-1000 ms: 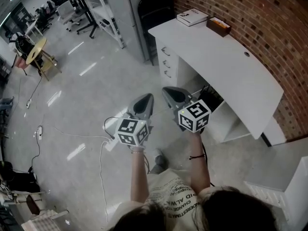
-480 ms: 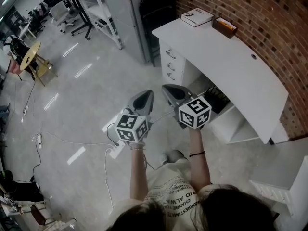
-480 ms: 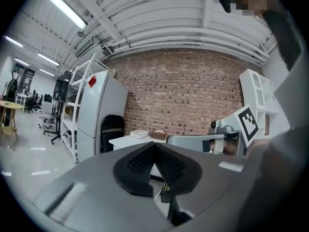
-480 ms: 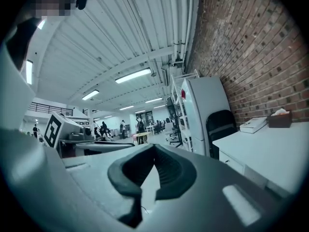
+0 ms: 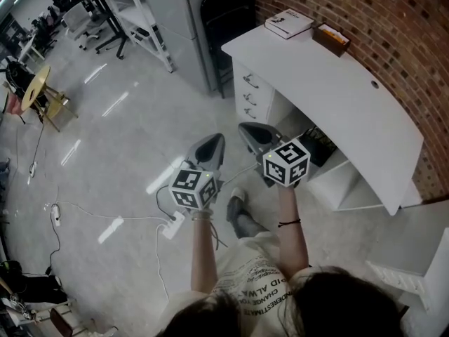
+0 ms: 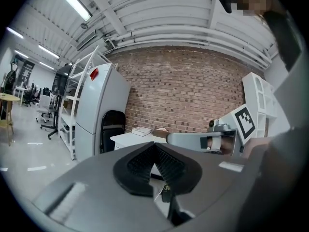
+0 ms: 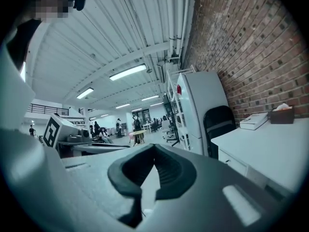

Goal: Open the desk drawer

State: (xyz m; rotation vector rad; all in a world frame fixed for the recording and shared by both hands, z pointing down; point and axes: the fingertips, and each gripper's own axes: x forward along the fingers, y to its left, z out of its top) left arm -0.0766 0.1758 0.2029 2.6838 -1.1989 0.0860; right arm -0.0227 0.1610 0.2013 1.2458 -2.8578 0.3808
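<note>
The white desk point(image 5: 330, 76) stands against the brick wall at the upper right of the head view. Its drawer stack point(image 5: 247, 95) faces the floor, with three small handles and every drawer closed. My left gripper point(image 5: 213, 143) and right gripper point(image 5: 248, 129) are held side by side over the floor, well short of the drawers. Both are shut with nothing between the jaws. In the left gripper view the desk point(image 6: 136, 138) lies beyond the shut left gripper point(image 6: 154, 146). In the right gripper view the drawer front point(image 7: 236, 167) sits to the right of the shut right gripper point(image 7: 154, 146).
A book point(image 5: 289, 23) and a brown box point(image 5: 331, 38) lie on the desk's far end. A black chair point(image 5: 224, 9) and a grey cabinet point(image 5: 186, 27) stand beside the desk. A power strip point(image 5: 172, 225) with cables lies on the floor. Open shelves point(image 5: 340, 181) sit under the desk.
The person has stepped slightly nearer the desk, one foot now forward under the grippers. Both grippers stay shut and side by side.
</note>
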